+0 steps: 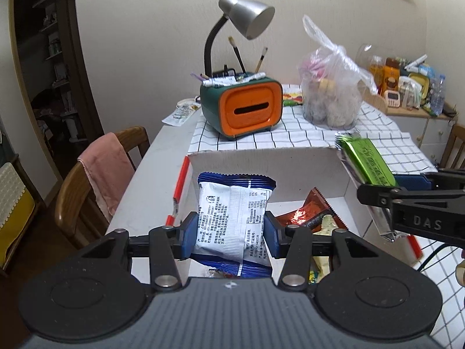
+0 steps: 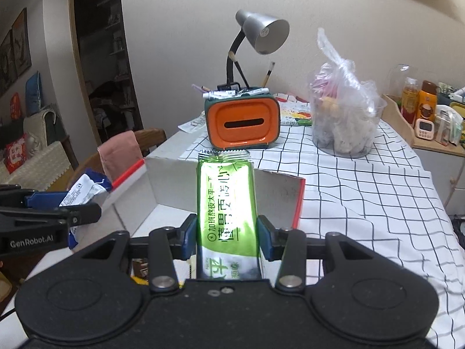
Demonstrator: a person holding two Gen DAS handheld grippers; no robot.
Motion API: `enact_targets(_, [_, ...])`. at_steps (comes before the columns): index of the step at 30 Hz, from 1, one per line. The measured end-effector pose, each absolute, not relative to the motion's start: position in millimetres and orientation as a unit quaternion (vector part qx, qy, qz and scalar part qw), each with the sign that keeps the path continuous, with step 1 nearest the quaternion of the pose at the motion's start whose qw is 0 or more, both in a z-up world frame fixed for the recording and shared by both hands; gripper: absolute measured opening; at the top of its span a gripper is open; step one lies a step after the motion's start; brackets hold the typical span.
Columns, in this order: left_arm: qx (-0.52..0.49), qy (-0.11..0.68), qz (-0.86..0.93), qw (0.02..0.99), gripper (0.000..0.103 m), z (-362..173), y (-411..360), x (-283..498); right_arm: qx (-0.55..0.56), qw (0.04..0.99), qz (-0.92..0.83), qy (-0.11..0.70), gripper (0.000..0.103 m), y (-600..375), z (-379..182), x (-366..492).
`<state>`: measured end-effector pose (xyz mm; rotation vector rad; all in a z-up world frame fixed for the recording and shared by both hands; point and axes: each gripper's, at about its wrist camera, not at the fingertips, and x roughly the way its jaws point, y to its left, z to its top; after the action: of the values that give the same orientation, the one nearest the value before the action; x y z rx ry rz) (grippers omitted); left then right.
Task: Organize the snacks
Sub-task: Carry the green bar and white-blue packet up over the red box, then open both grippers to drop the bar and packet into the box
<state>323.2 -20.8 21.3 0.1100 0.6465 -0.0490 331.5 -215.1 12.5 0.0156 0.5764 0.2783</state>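
My left gripper (image 1: 229,234) is shut on a blue and white snack packet (image 1: 232,218) and holds it over the open white cardboard box (image 1: 261,160). An orange-red packet (image 1: 308,215) and a pale yellow one lie in the box. My right gripper (image 2: 226,237) is shut on a green snack packet (image 2: 225,203) and holds it above the box's (image 2: 171,180) front part. In the left wrist view the green packet (image 1: 366,160) hangs at the box's right wall. In the right wrist view the blue packet (image 2: 84,189) shows at the left.
An orange and green tissue box (image 1: 244,107) with pens and a grey desk lamp (image 1: 247,17) stands behind the box. A clear plastic bag of snacks (image 1: 331,96) sits on the checked cloth (image 2: 363,192). A wooden chair with a pink towel (image 1: 107,168) stands left. Bottles crowd a side cabinet (image 2: 430,110).
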Motion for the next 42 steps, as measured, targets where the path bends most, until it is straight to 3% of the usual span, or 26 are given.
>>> enact_targets(16, [0.075, 0.371, -0.01, 0.926, 0.047, -27.6, -26.3, 358.2, -0.013, 0.926, 0.159, 0.342, 0.042, -184.5, -31.2, 368.4])
enact_targets(31, [0.058, 0.356, -0.007, 0.933, 0.048, -12.4, -17.7, 336.9, 0.002, 0.924, 0.151, 0.35, 0.043, -190.1, -23.6, 354.4])
enact_targets(42, [0.058, 0.325, -0.02, 0.944, 0.064, 16.0, -15.6, 298.3, 0.008, 0.932, 0.167, 0.322, 0.048, -196.1, 8.8, 313.5])
